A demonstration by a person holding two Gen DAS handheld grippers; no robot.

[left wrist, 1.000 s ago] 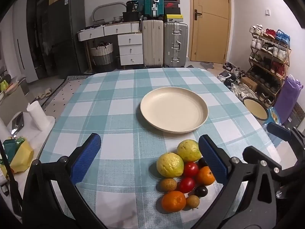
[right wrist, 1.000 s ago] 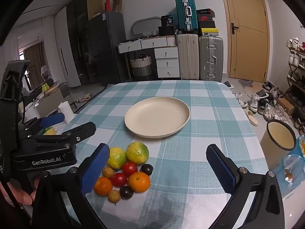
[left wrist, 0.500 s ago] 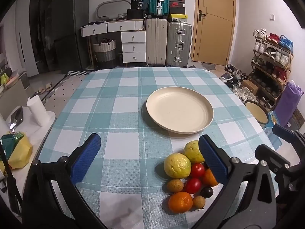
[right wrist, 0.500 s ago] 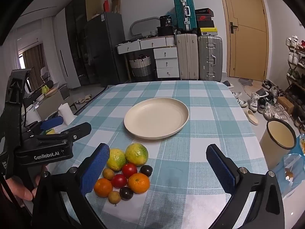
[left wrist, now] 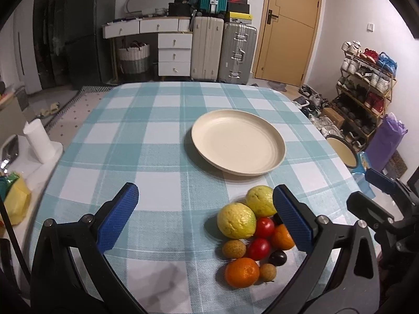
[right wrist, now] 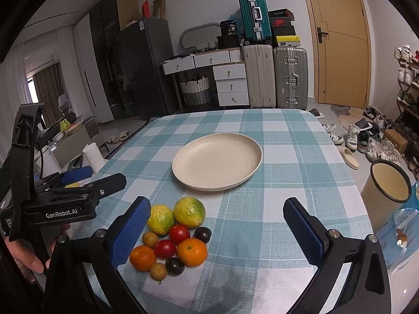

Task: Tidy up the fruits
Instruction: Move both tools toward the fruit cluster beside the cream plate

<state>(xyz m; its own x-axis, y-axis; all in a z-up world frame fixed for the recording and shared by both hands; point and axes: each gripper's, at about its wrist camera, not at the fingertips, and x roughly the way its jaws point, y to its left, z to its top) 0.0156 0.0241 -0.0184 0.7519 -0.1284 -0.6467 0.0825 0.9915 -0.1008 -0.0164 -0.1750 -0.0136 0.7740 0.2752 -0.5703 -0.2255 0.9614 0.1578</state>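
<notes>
— Tabletop (left wrist: 146,136) first: checked teal and white cloth, with the cream plate (left wrist: 238,142) lying flat past the middle. What does each camera add?

— Right wrist view shows the left gripper (right wrist: 78,183) from the side at the left edge, held by a hand (right wrist: 25,257) low in the corner; its blue tips point toward the far side of the cloth. Left wrist view shows only a dark part and one blue tip of the right gripper (left wrist: 379,183) at its right edge, too little to judge from there.

— And the fingers?

— Left gripper (left wrist: 207,217) has its fingers spread wide with nothing between them, level above the near cloth. Right gripper (right wrist: 217,229) is likewise spread wide and empty, aimed toward the plate.

— Where is the fruit?

— Clustered near the front edge, on the near side of the plate and apart from it. Two yellow-green citrus (right wrist: 189,212) sit farthest, touching each other; their long axis I cannot tell. Nearer come two oranges (right wrist: 192,251), two red tomatoes (right wrist: 179,234), two dark round fruits (right wrist: 203,234), and two small brown ones (right wrist: 158,271). In the left view the cluster lies by the right finger; in the right view, by the left finger.
</notes>
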